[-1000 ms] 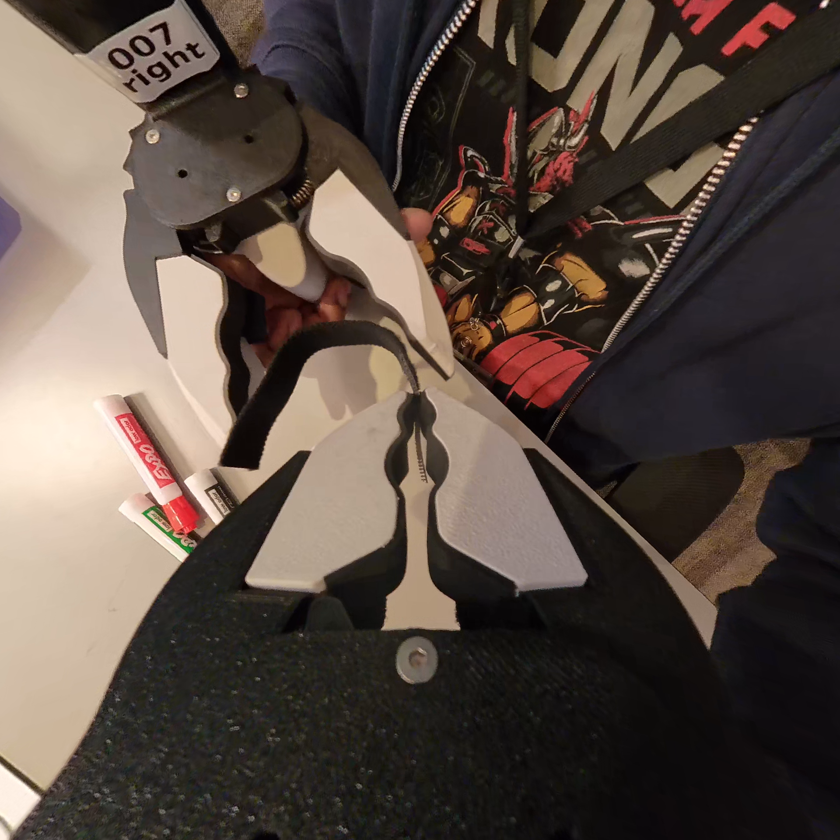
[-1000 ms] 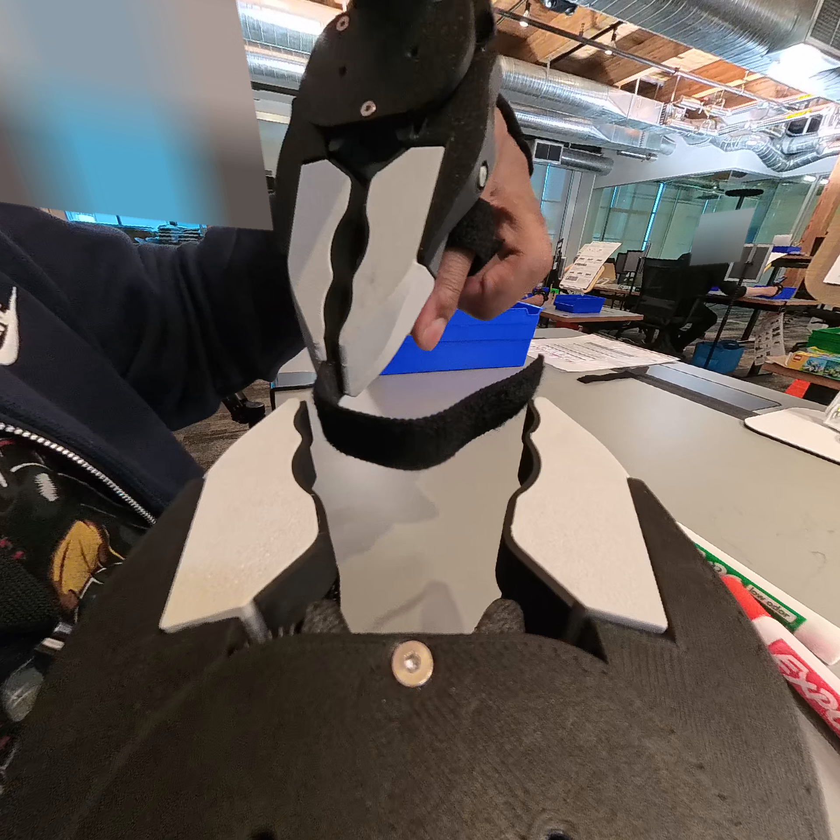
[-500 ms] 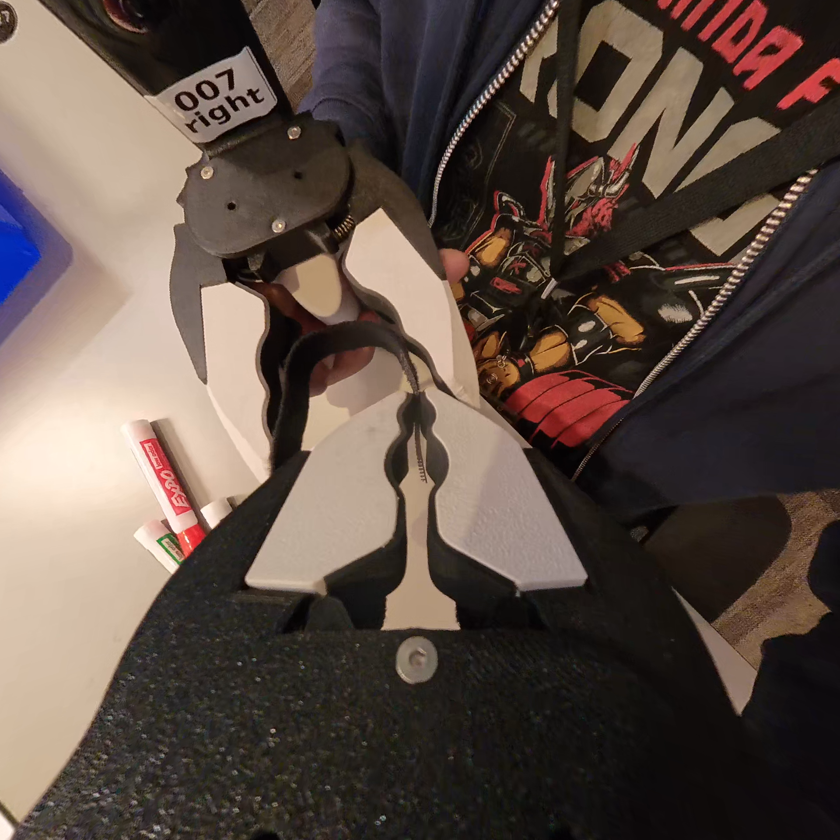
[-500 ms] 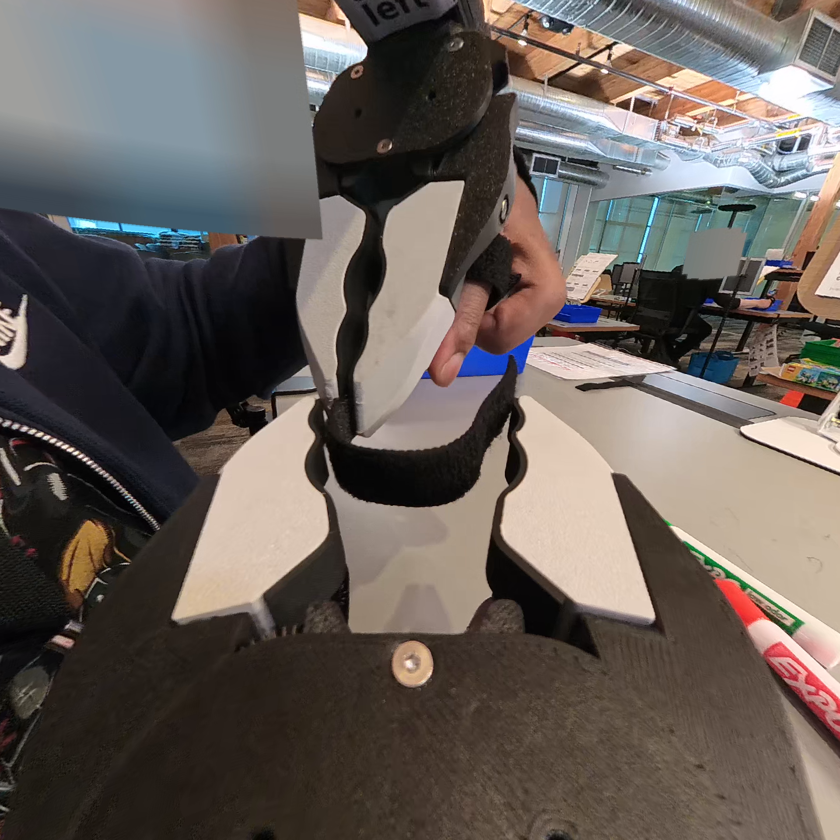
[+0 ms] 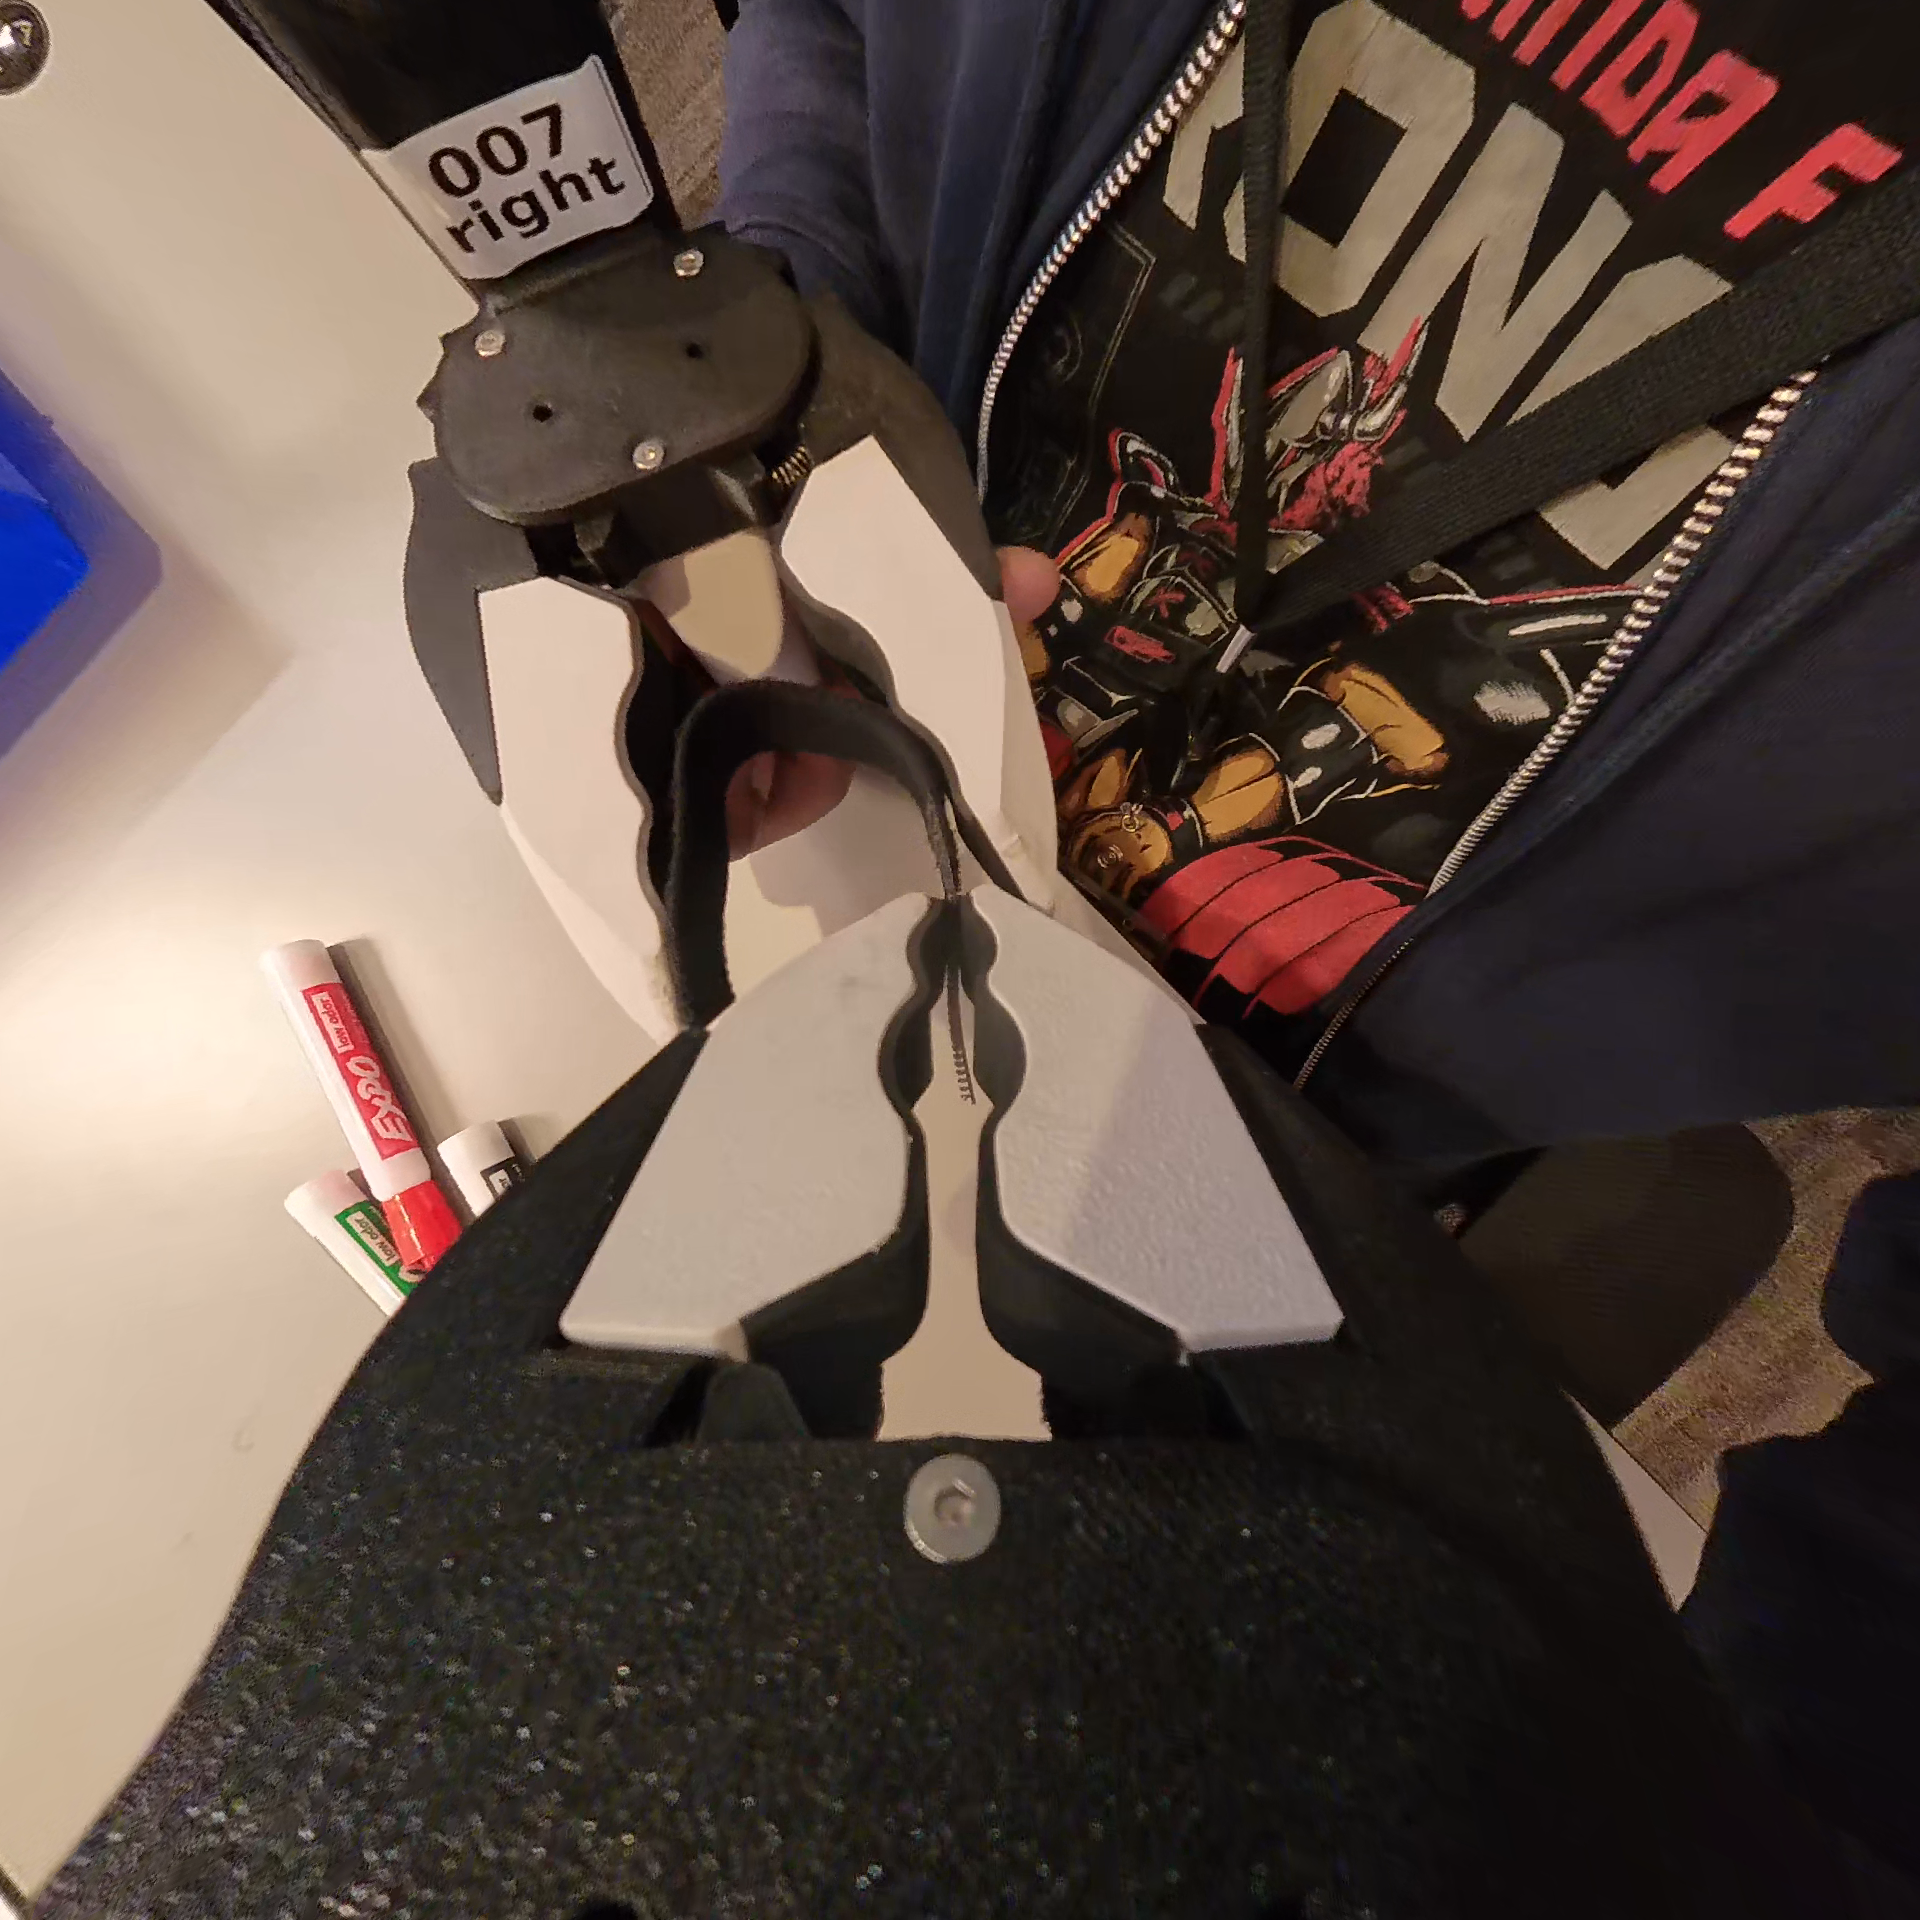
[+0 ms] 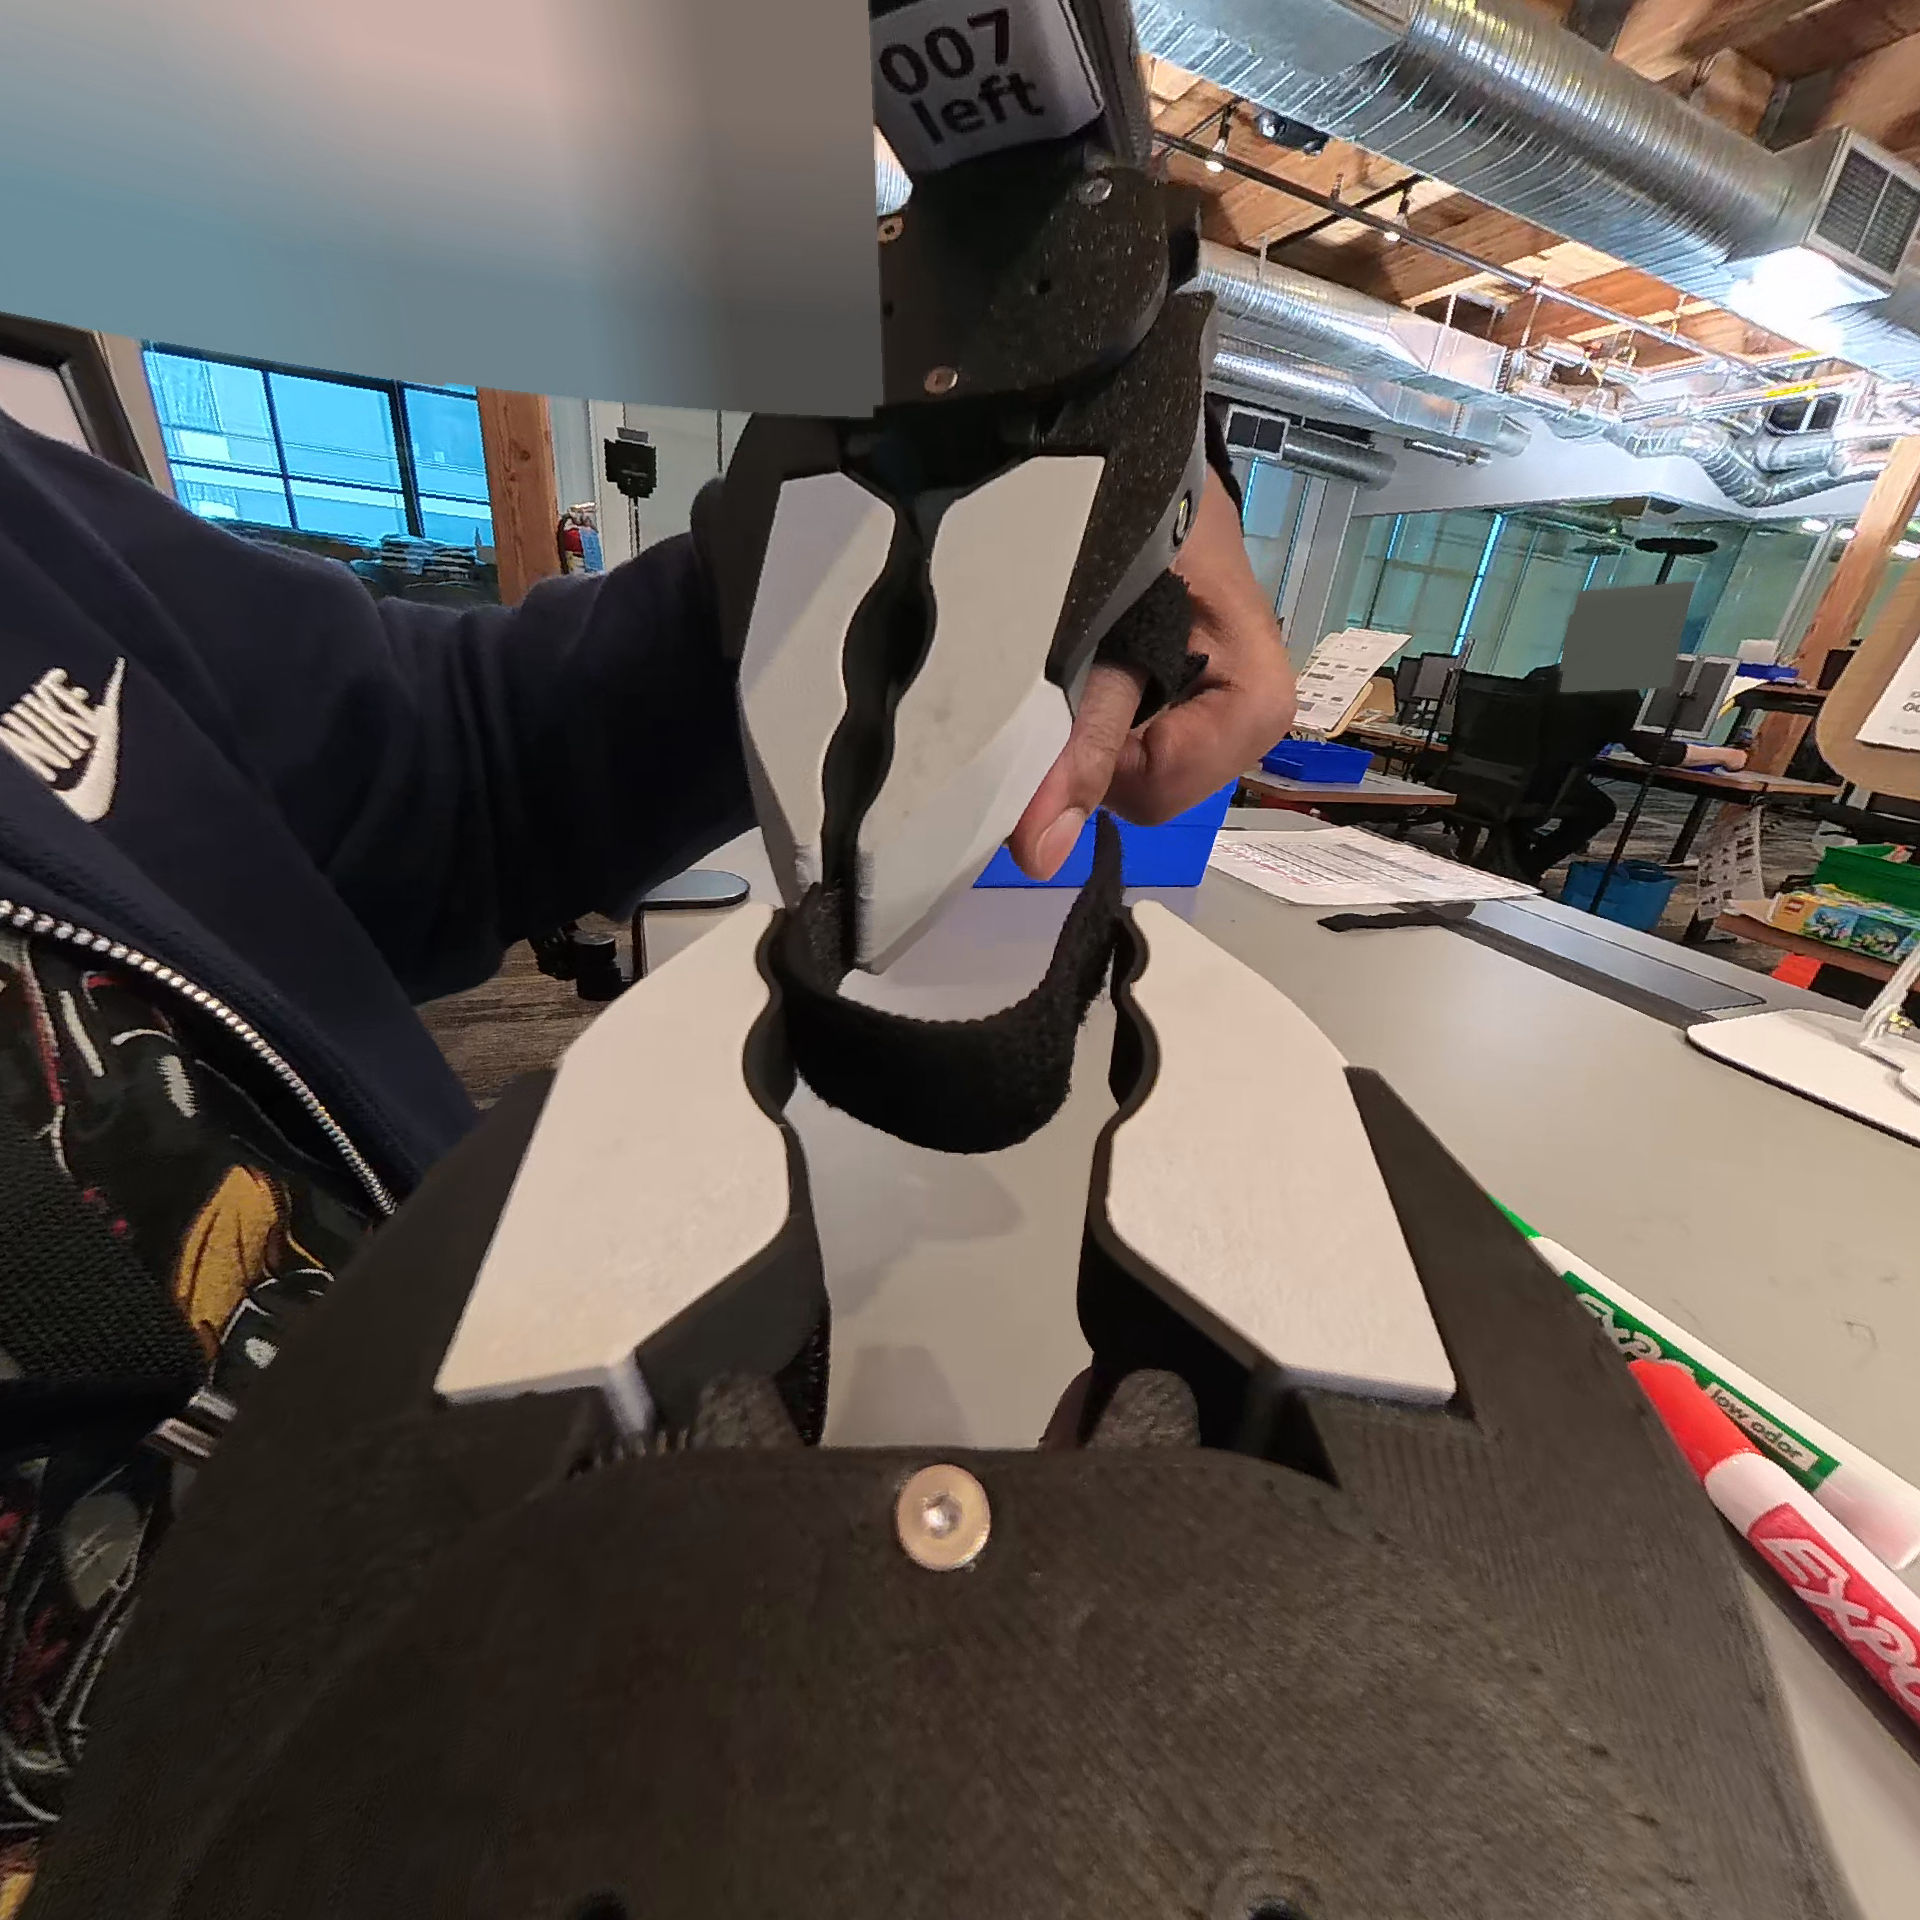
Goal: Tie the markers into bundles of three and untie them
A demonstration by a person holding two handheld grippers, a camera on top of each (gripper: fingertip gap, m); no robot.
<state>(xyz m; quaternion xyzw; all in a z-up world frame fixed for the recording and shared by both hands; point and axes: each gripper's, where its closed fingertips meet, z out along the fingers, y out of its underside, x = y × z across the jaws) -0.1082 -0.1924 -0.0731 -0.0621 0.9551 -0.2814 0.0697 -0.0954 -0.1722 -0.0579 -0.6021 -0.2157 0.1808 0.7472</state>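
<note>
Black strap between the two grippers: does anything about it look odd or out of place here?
Nothing damaged. The black strap bows in a slack curve: one end pinched in the left gripper, the rest sagging between the right gripper's spread fingers.

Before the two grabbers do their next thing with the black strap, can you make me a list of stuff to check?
1. Left gripper fingers pinch one end of the black strap: ok.
2. Strap curves between the right gripper fingers: ok.
3. Right fingers squeeze the strap: not ok, still spread.
4. Strap's free end caught: not ok, it sticks up loose.
5. Markers lie together on the table: ok.
6. Three markers there: ok.
</note>
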